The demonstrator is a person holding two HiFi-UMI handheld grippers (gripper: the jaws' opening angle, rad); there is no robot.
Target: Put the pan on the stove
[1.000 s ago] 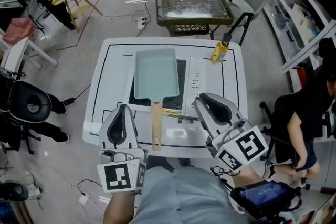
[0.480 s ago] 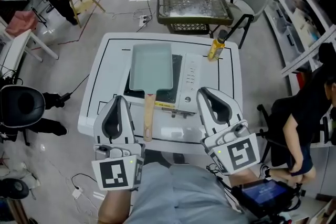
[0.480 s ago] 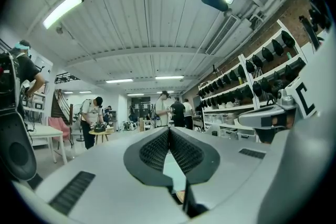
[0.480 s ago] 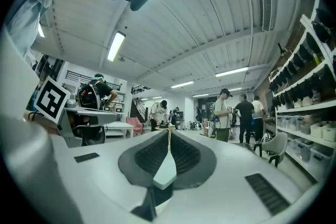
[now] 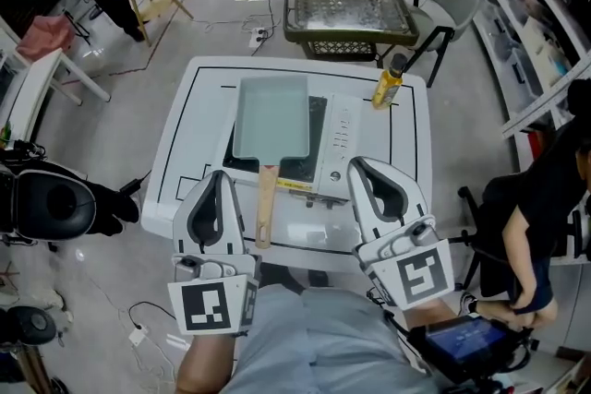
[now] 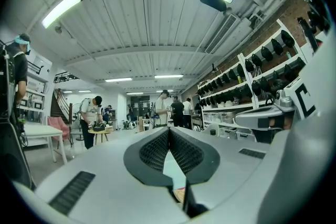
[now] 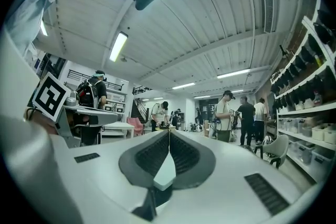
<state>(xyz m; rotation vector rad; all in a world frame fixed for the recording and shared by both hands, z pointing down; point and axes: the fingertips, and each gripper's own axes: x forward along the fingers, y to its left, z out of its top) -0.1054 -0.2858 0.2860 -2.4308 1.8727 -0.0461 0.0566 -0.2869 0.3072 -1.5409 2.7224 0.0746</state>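
**Operator:** Status of the left gripper [image 5: 216, 178]?

**Technician:** Its jaws are pressed together at the tips and hold nothing. It points level over the near edge of the table [image 5: 189, 129], just to the left of the wooden handle [image 5: 265, 209] and not touching it. Through the slot behind its closed pads, its own view shows only a strip of the pan and handle ahead.

**Operator:** Location of the pan [image 5: 271, 115]?

**Technician:** It sits on the stove [image 5: 339, 138]. The pale rectangular body covers the dark burner area. The handle points back toward the person and overhangs the stove's front edge. I judge that this orientation keeps the handle away from the heat and within reach of either gripper. The white control strip to the right of the pan stays uncovered.

**Operator:** Right gripper [image 5: 360, 166]?

**Technician:** Its jaws have just been closing and now meet, with nothing between them. It points level, to the right of the handle and well apart from it, in front of the control strip.

**Operator:** Anything further right?

**Technician:** A yellow bottle [image 5: 388, 88] stands at the far right corner of the table, apart from the stove.

**Operator:** Assessment?

**Technician:** The placement looks complete. Both grippers are empty and the pan rests unsupported.
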